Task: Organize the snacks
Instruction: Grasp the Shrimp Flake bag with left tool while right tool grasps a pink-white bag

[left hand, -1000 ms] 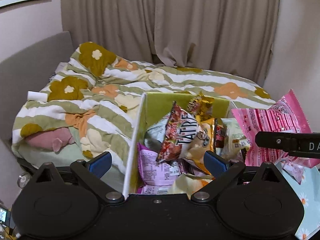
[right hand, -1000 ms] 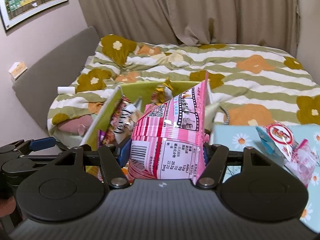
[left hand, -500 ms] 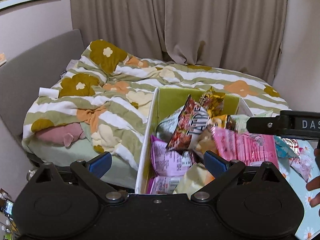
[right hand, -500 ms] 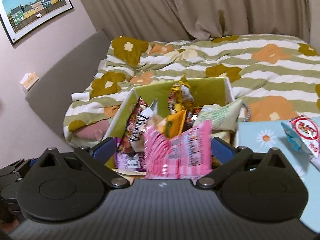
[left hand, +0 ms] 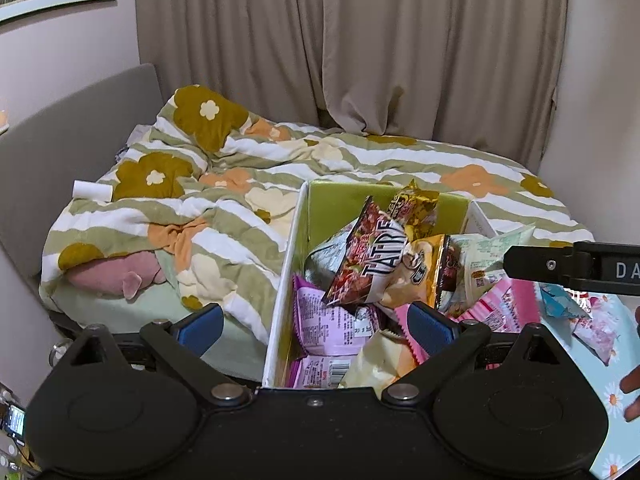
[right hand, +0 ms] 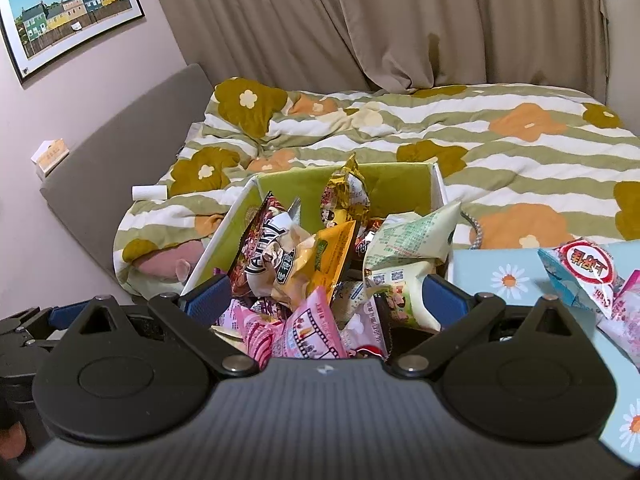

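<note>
The left gripper [left hand: 314,326] hangs wide and empty over the box [right hand: 404,178] edge, while the right gripper [right hand: 324,300], also spread with nothing between its fingers, hovers above the pink packet [right hand: 296,334] lying atop the heaped snacks, with more packets [right hand: 584,272] waiting rightward on the daisy cloth [right hand: 508,280].

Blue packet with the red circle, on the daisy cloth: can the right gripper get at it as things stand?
Probably yes. The right gripper is open and empty over the box, and the blue packet lies just to its right on the daisy cloth, top uncovered, only a pink packet alongside.
</note>
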The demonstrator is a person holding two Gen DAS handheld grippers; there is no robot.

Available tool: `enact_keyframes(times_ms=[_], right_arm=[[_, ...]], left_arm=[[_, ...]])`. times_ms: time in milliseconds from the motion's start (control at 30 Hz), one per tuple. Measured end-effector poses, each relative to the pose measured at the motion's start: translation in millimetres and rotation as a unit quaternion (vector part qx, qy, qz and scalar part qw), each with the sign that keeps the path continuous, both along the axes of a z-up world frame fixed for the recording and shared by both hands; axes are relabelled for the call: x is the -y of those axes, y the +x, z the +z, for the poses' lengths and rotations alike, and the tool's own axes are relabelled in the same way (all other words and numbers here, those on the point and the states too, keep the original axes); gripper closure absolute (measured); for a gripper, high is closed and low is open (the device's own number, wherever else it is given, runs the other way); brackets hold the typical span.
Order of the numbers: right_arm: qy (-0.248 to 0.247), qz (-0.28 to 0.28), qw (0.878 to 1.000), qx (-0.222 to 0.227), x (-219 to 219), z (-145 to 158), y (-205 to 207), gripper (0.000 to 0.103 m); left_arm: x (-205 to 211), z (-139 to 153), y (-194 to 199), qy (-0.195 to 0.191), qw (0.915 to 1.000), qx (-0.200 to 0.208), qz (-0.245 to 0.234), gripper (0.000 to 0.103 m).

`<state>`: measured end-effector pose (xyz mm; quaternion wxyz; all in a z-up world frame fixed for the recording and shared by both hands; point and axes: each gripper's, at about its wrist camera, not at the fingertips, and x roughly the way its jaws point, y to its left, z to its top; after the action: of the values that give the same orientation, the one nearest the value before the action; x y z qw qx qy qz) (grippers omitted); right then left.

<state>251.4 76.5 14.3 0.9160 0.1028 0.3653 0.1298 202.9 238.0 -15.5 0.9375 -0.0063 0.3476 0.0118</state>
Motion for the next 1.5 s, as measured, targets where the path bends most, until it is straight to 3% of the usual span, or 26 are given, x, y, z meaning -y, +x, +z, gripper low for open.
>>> enact_keyframes(times_ms=[400,700,1100,1367,1500], right_arm=[[-0.033,-0.071,0.996,0.045,37.6,30.7,-41.3,0.000],[-0.052,-0.125,0.989,0.052,111.3,38.7,-63.6,0.000],[-0.067,-0.157,0.985,-0.014,253.5,6.9,-52.1,0.000],[-0.127,-0.115,0.985,-0.030,304.6,-22.2,-28.2,0.000],[-0.145,-0.078,0.985,-0.050,320.7,-50.0,-13.5,0.000]], left_arm=[[29.9,25.9,-5.9,-0.002,0.9974,0.042,-0.059,0.002],[94.9,35.6,-6.0,-0.005,0.9924,0.062,-0.106,0.002],[240.4,12.2,36.6,0.010,0.9827,0.036,-0.181,0.002],[311.7,-17.6,86.9,0.040,0.9733,0.015,-0.226,0.002],[345.3,-47.3,115.6,0.071,0.9643,-0.011,-0.255,0.002]])
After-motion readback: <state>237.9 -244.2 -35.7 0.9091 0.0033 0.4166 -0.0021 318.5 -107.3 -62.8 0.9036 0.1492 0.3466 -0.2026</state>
